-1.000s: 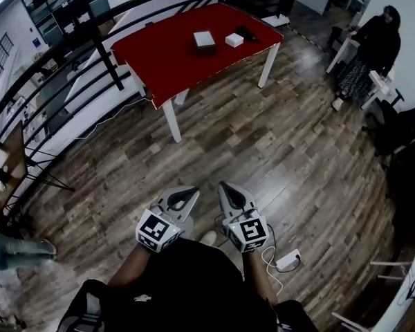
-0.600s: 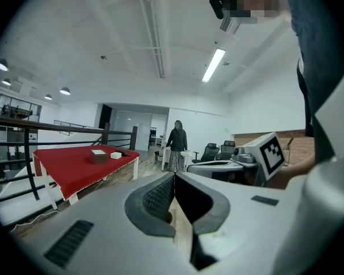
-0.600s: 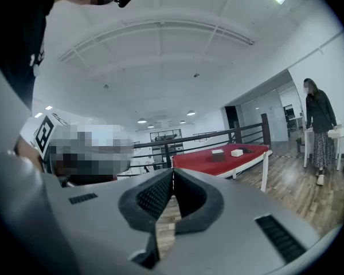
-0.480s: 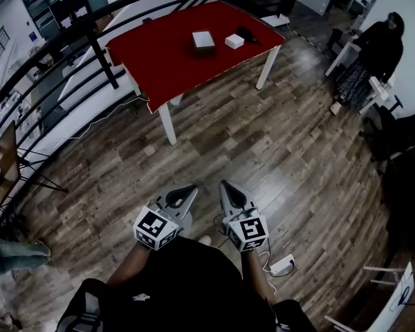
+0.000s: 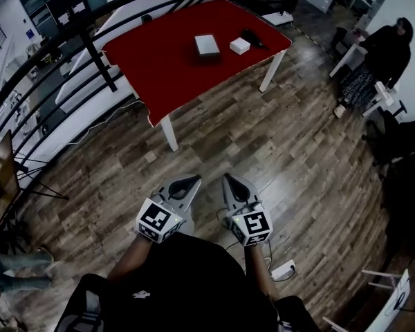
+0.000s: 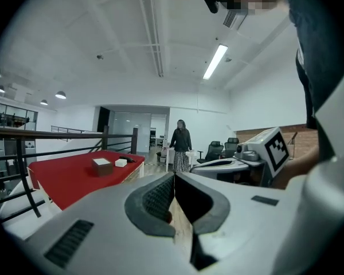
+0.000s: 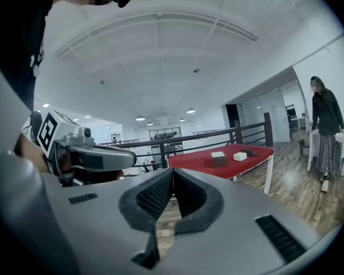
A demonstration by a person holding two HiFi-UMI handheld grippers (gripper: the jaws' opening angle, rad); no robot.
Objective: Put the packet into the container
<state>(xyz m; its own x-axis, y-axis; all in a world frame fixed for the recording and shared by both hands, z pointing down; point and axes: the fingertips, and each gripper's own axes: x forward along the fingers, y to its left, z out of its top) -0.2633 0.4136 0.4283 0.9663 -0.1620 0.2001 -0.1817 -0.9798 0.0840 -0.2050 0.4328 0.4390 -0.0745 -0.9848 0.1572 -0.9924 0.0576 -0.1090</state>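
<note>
Far ahead stands a red table (image 5: 166, 54). On it sit a white-topped box with dark sides (image 5: 207, 45), a small white packet (image 5: 240, 45) to its right, and a black object (image 5: 252, 37) behind the packet. Both grippers are held low, close to the body and well short of the table. My left gripper (image 5: 183, 183) is shut with nothing in it, and so is my right gripper (image 5: 234, 182). The box (image 6: 101, 165) and packet (image 6: 121, 162) look small in the left gripper view. The right gripper view shows the same box (image 7: 218, 157) and packet (image 7: 239, 156) in the distance.
Wooden floor (image 5: 277, 151) lies between me and the table. A black railing (image 5: 90, 43) runs along the table's left and far side. A person in dark clothes (image 5: 384, 50) stands at the right near a white table and chairs. A white power adapter (image 5: 285, 270) with its cable lies by my feet.
The table sits slightly larger and lower in the head view, so I have come a little closer. Both grippers stay shut and side by side.
</note>
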